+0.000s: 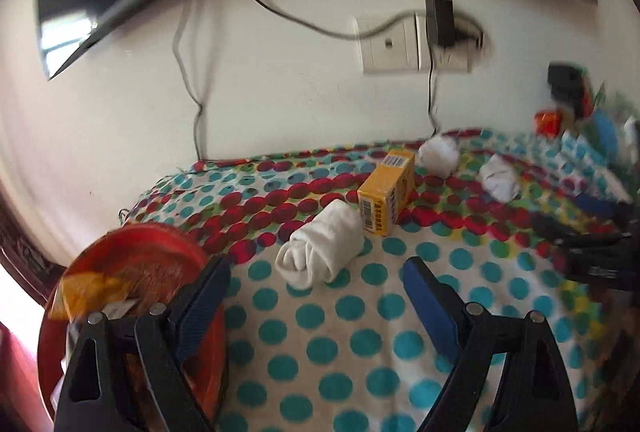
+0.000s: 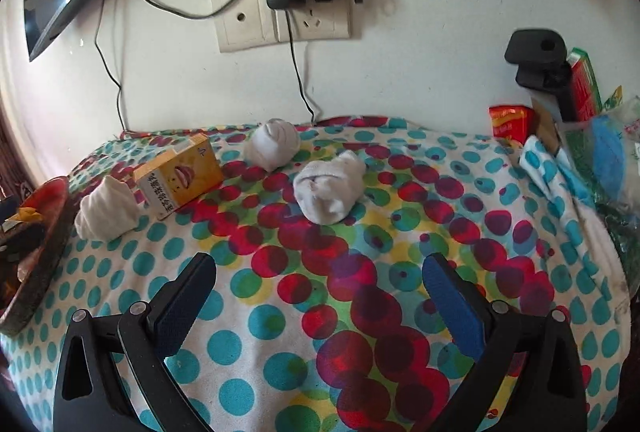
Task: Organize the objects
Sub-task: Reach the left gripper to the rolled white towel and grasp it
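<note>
Three rolled white socks and a yellow box lie on a dotted tablecloth (image 2: 280,312). In the left wrist view the nearest sock (image 1: 320,250) lies just beyond my open left gripper (image 1: 316,272), touching the yellow box (image 1: 386,198); two more socks (image 1: 439,152) (image 1: 500,178) lie farther right. In the right wrist view my right gripper (image 2: 318,270) stands wide open and empty, with a sock (image 2: 330,186) ahead of it, another sock (image 2: 274,144) behind, and the third sock (image 2: 106,210) beside the yellow box (image 2: 180,174) at the left. The right gripper's dark fingers (image 1: 592,232) show at the left view's right edge.
A red bowl (image 1: 132,272) holding a yellow wrapper sits at the table's left edge, also red bowl (image 2: 36,248). Packets, a red pouch (image 2: 512,122) and a black device (image 2: 538,58) crowd the right back corner. Wall sockets (image 2: 280,18) with hanging cables are behind.
</note>
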A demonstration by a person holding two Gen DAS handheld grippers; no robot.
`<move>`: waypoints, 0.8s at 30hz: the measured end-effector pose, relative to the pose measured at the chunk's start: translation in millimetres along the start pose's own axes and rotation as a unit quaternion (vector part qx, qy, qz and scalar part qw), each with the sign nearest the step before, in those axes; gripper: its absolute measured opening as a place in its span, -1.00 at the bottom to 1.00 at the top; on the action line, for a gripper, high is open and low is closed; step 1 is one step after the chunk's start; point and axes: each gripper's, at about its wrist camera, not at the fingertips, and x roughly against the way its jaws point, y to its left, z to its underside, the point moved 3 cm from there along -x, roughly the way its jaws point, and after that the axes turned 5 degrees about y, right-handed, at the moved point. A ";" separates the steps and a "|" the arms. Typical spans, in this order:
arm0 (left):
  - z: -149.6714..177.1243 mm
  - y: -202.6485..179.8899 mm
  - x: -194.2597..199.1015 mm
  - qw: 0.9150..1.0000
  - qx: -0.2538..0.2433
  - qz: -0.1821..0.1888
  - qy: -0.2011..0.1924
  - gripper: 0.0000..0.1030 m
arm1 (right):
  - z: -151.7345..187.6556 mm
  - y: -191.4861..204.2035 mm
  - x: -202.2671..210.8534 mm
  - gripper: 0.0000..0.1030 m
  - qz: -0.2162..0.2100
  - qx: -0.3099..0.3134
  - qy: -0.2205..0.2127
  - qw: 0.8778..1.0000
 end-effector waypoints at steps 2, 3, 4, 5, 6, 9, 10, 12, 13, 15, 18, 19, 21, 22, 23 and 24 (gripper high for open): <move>-5.5 0.4 -30.1 0.999 0.002 -0.007 0.033 0.75 | 0.7 -4.5 -2.4 1.00 -0.002 -0.010 0.005 1.000; -5.8 2.6 -39.6 0.999 0.006 -0.004 0.044 0.75 | 1.0 -7.1 -2.8 1.00 -0.013 -0.017 0.006 1.000; -7.9 2.6 -49.9 0.998 0.007 -0.004 0.054 0.75 | 1.3 -10.1 -3.2 1.00 -0.019 -0.024 0.006 1.000; -10.5 3.8 -63.1 0.998 0.011 0.000 0.069 0.75 | 1.6 -13.2 -3.6 1.00 -0.023 -0.032 0.007 0.999; -11.7 4.6 -70.1 0.997 0.015 0.005 0.081 0.75 | 1.7 -14.8 -4.4 1.00 -0.027 -0.037 0.009 0.999; -16.4 8.0 -93.8 0.994 0.011 -0.016 0.110 0.75 | 2.1 -16.6 -7.7 1.00 -0.049 -0.043 0.016 0.998; -18.0 9.0 -101.6 0.993 0.011 -0.010 0.119 0.75 | 2.3 -16.6 -7.9 1.00 -0.050 -0.044 0.016 0.998; -16.7 11.8 -111.3 0.990 0.023 -0.003 0.140 0.75 | 2.8 -15.2 -7.6 1.00 -0.052 -0.043 0.015 0.998; -15.6 12.5 -112.8 0.989 0.030 0.001 0.142 0.73 | 2.6 -14.2 -7.2 1.00 -0.053 -0.041 0.014 0.998; -14.7 10.4 -111.0 0.990 0.032 0.008 0.136 0.22 | 2.8 -12.2 -7.1 1.00 -0.053 -0.038 0.014 0.998; -15.9 2.0 -104.0 0.992 0.020 -0.003 0.125 -0.25 | 2.8 -11.1 -6.9 1.00 -0.054 -0.035 0.013 0.998; -17.3 -2.1 -101.2 0.992 0.016 -0.004 0.122 -0.27 | 2.9 -11.2 -7.0 1.00 -0.054 -0.035 0.013 0.998; -15.8 -8.1 -95.6 0.993 0.012 -0.009 0.119 -0.28 | 3.0 -11.4 -7.2 1.00 -0.054 -0.036 0.014 0.998; -13.3 -13.6 -90.9 0.993 0.013 -0.006 0.117 -0.28 | 2.9 -11.6 -7.2 1.00 -0.053 -0.036 0.014 0.998; -11.8 -17.8 -87.8 0.993 0.013 -0.005 0.116 -0.28 | 3.0 -11.7 -6.9 1.00 -0.053 -0.036 0.013 0.998; -11.3 -20.6 -86.9 0.993 0.013 -0.003 0.118 -0.29 | 3.1 -11.8 -6.2 1.00 -0.052 -0.037 0.011 0.998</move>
